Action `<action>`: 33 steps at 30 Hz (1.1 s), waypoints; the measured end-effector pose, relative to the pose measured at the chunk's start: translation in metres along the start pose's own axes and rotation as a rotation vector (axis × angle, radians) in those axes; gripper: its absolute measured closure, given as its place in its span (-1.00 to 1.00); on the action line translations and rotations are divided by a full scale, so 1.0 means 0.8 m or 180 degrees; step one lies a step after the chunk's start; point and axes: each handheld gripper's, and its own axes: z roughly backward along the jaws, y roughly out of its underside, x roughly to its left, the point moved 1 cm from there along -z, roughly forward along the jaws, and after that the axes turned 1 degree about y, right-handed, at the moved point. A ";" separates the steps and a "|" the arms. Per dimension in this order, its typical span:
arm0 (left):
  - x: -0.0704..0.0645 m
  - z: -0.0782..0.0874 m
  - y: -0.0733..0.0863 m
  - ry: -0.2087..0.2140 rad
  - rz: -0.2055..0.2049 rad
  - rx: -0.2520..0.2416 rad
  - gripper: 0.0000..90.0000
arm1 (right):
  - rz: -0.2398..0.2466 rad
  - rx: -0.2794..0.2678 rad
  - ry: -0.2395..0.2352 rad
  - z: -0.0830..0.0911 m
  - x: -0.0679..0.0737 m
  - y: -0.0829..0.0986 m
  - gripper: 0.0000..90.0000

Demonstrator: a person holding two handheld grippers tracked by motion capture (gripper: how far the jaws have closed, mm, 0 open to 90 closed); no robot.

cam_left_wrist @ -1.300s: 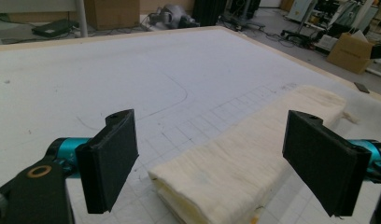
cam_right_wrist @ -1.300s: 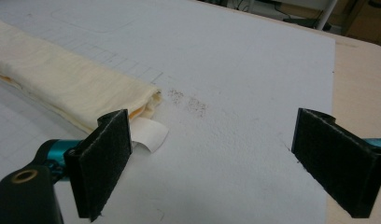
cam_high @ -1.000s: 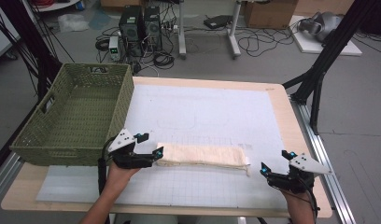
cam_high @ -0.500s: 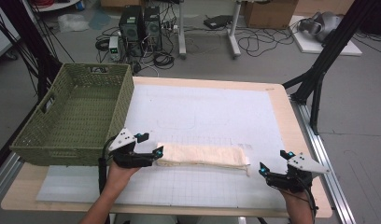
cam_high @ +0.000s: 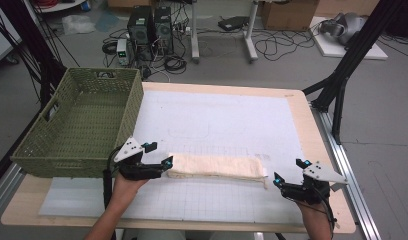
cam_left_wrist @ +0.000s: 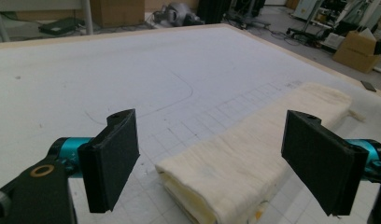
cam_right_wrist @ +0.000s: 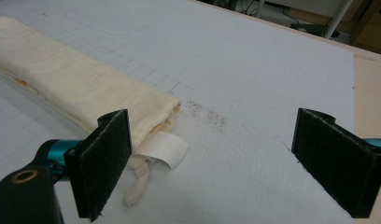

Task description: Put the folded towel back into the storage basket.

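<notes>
Both of my grippers are released and hold nothing. The folded cream towel (cam_high: 217, 167) lies flat on the surface's white mat (cam_high: 227, 120), my left gripper (cam_high: 164, 165) right at its near end, my right gripper (cam_high: 277, 181) just off its tagged end. The green basket (cam_high: 77, 125) is empty, so I judge lifting and stowing remain.

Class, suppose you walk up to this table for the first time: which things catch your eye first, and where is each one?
A long, folded cream cloth lies flat across the near middle of the white mat. An open gripper waits at each end of it: the left gripper right at its left end, the right gripper just off its right end, where a small white label sticks out. A green woven basket sits at the table's left edge.
</notes>
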 end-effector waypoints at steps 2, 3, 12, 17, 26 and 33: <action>-0.001 -0.001 0.002 -0.0003 0.0008 0.0046 -0.57 | -0.0023 -0.0020 0.0004 0.000 -0.001 -0.001 -0.75; 0.000 -0.002 0.004 -0.0018 0.0016 0.0073 -0.57 | -0.0035 -0.0019 0.0003 0.000 -0.002 -0.001 -0.75; 0.005 -0.011 0.015 -0.0110 0.0213 0.0378 -0.57 | 0.0013 0.0023 -0.0027 -0.004 0.003 -0.001 -0.75; 0.005 -0.018 0.023 -0.0161 0.0305 0.0568 -0.38 | 0.0028 0.0002 -0.0030 -0.003 0.004 -0.003 -0.75; 0.002 -0.029 0.029 -0.0214 0.0258 0.0824 -0.19 | 0.0043 0.0016 -0.0037 -0.003 0.005 -0.002 -0.75; -0.004 -0.035 0.034 -0.0216 0.0119 0.1033 -0.09 | 0.0050 0.0033 -0.0054 -0.004 0.006 -0.001 -0.75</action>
